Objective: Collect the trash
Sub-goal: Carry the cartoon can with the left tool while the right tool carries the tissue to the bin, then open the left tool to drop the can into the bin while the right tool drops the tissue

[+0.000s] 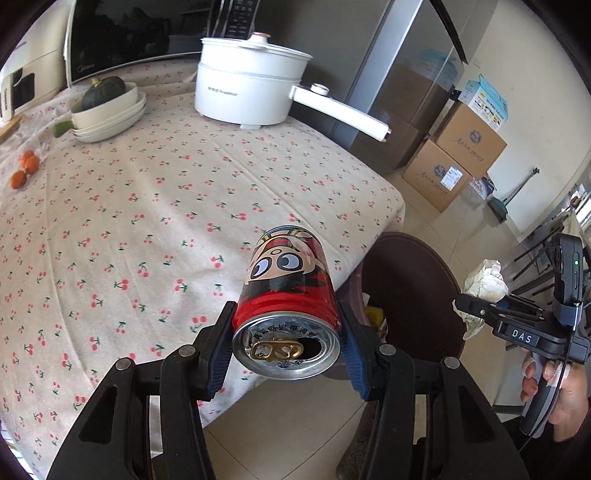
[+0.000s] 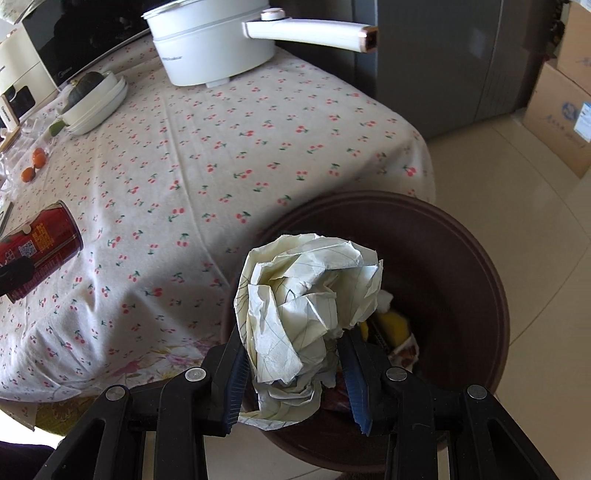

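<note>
red can (image 1: 286, 295) with cartoon face, silver top, gold tab. cream tablecloth (image 1: 147, 206) with red cherry print. white pot (image 1: 251, 88) at 12 o'clock. off-white crumpled paper (image 2: 306, 295). dark brown bin (image 2: 461, 258). orange fruit (image 1: 26, 168) at 9 o'clock.

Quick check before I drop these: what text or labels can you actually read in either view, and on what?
"DAS": white letters on the right claw.
Red can in the left claw: Chinese print around its lid, too small to read.
White pot, cardboard boxes, microwave: logos blurred, unreadable.
</note>
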Action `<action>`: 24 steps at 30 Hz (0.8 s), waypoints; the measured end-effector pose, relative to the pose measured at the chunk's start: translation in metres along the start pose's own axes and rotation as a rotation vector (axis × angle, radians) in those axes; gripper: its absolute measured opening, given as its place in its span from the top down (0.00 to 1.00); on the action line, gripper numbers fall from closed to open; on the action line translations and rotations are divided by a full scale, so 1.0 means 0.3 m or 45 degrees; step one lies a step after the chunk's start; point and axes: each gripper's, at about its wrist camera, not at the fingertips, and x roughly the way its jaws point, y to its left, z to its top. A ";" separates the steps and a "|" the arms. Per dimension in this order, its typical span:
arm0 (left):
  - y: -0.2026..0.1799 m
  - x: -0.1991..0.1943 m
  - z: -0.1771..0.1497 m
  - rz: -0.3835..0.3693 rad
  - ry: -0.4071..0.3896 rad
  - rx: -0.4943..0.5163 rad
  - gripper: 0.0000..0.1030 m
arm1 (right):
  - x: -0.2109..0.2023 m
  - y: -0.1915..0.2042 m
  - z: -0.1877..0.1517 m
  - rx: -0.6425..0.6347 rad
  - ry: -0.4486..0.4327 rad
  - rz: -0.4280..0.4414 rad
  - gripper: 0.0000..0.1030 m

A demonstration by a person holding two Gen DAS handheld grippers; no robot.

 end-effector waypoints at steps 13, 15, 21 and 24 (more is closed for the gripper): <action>-0.266 0.167 -0.051 -0.138 0.100 0.196 0.47 | -0.023 -0.196 -0.081 0.104 0.023 -0.061 0.59; -0.290 0.198 -0.053 -0.157 0.120 0.202 0.47 | -0.023 -0.224 -0.091 0.120 0.029 -0.071 0.59; -0.336 0.276 -0.049 -0.188 0.159 0.214 0.47 | -0.026 -0.277 -0.108 0.161 0.039 -0.092 0.59; -0.350 0.298 -0.042 -0.209 0.161 0.222 0.47 | -0.024 -0.282 -0.110 0.163 0.044 -0.096 0.59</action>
